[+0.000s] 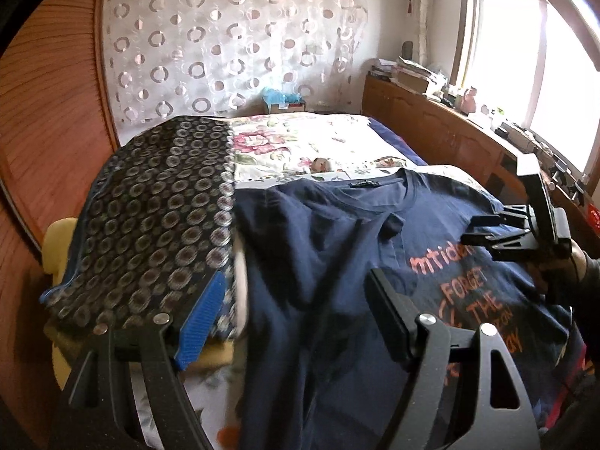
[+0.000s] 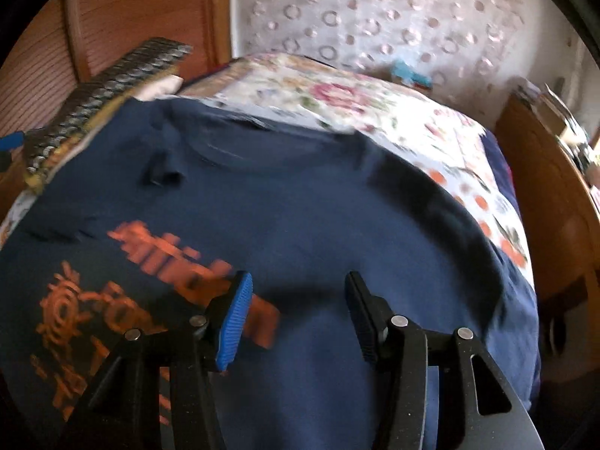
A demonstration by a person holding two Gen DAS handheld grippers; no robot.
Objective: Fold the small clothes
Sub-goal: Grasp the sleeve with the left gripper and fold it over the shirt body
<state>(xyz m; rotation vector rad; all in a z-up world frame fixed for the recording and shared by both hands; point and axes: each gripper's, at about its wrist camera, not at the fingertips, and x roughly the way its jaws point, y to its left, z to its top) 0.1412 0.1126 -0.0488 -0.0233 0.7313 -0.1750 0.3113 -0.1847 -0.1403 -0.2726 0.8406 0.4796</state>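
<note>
A navy T-shirt (image 1: 330, 247) with orange lettering lies spread face up on the bed, collar toward the far end. It also shows in the right wrist view (image 2: 300, 202). My left gripper (image 1: 292, 318) is open and empty, hovering over the shirt's left side. My right gripper (image 2: 296, 315) is open and empty, just above the shirt's chest. The right gripper also shows in the left wrist view (image 1: 483, 236) at the right, over the lettering.
A dark circle-patterned cushion (image 1: 150, 225) lies at the shirt's left on the floral bedspread (image 1: 300, 142). A wooden headboard shelf (image 1: 450, 123) with clutter runs along the right under the window. A wooden wardrobe (image 1: 48, 131) stands left.
</note>
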